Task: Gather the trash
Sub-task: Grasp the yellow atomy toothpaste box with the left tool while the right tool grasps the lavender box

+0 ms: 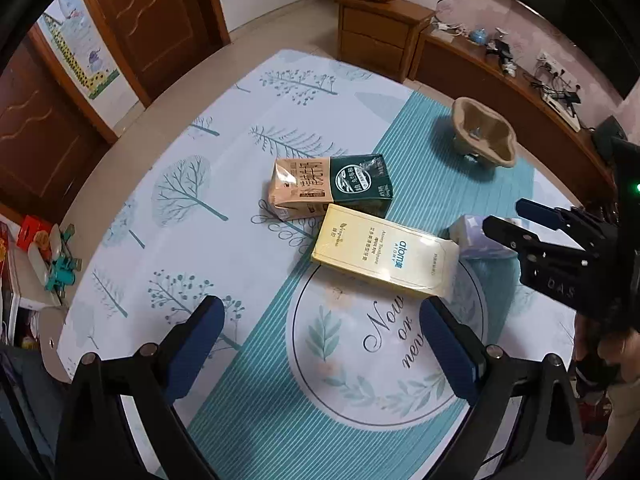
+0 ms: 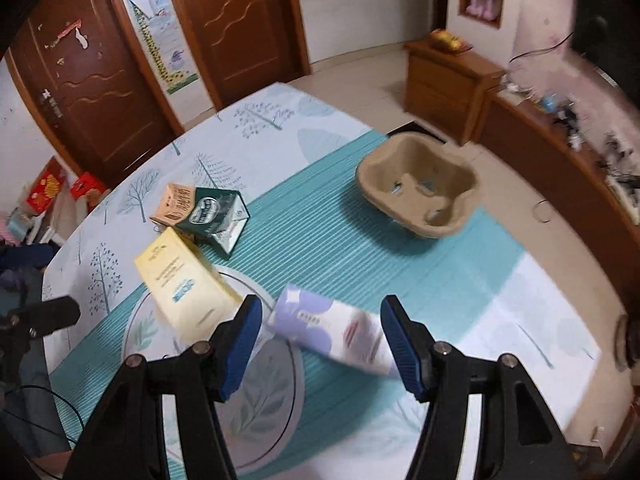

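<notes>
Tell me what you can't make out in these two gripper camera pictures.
- Purple and white tissue pack: in the left wrist view, mostly hidden behind the yellow toothpaste box and the right gripper.
- Small print on that box: motion-blurred in the right wrist view.
- Clutter on the wooden side counter: blurred in the right wrist view.

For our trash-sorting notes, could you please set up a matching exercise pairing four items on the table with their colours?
Things:
1. toothpaste box
2. milk carton
3. pulp cup tray
4. tissue pack

Colours:
A. plain brown
B. lilac and white
C. pale yellow
D. peach and dark green

Pairs: 1-C, 2-D, 3-A, 4-B
</notes>
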{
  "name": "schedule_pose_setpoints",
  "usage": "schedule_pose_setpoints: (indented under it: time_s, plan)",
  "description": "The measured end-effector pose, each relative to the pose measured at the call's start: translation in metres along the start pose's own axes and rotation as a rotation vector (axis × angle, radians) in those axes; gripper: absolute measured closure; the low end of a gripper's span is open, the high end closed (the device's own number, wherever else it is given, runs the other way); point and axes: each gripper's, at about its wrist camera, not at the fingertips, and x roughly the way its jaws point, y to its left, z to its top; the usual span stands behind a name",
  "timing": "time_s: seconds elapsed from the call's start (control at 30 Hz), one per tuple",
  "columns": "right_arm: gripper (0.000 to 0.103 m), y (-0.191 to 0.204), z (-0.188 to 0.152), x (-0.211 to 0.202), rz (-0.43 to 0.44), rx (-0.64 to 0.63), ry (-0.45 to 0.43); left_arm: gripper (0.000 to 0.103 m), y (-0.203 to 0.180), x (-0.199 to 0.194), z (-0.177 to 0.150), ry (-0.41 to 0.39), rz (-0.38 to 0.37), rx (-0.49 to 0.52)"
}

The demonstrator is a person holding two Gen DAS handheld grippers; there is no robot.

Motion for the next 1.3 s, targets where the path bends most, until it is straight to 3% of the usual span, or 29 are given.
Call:
schedule_pose_setpoints:
  time_s: [0.2,0.37,0.6,0.67,0.7,0.73,0.87,1.03,1.3]
  plan:
    - [0.041,-0.022,-0.001,0.026,0.142,0.02,0.089,0.006,-0.006,0.017,0.003,0.026,0.01,-0.016]
    - [0.041,-0.024,-0.015,0.022,0.191,-0.004,0.115,0.006,-0.011,0.032,0.01,0.054,0.001,-0.06]
    - [0.041,-0.01,-0.04,0.024,0.12,-0.113,0.163,0.006,-0.021,0.058,0.028,0.093,-0.01,-0.182]
    - [0.048,-0.005,-0.046,0.022,0.102,-0.145,0.148,0.006,-0.022,0.067,0.033,0.11,-0.009,-0.248]
    - [0.061,-0.006,-0.048,0.021,0.105,-0.151,0.148,0.006,-0.022,0.071,0.034,0.115,-0.01,-0.283]
    - [0.066,-0.005,-0.05,0.02,0.104,-0.152,0.144,0.006,-0.022,0.074,0.036,0.118,-0.007,-0.316]
    - [0.066,-0.005,-0.056,0.017,0.134,-0.132,0.133,0.006,-0.025,0.085,0.04,0.128,0.04,-0.413]
    - [0.066,-0.009,-0.06,0.015,0.142,-0.084,0.105,0.006,-0.03,0.101,0.038,0.17,0.118,-0.451]
    - [0.067,0.004,-0.076,0.005,0.157,-0.005,0.077,0.006,-0.03,0.112,0.015,0.232,0.102,-0.405]
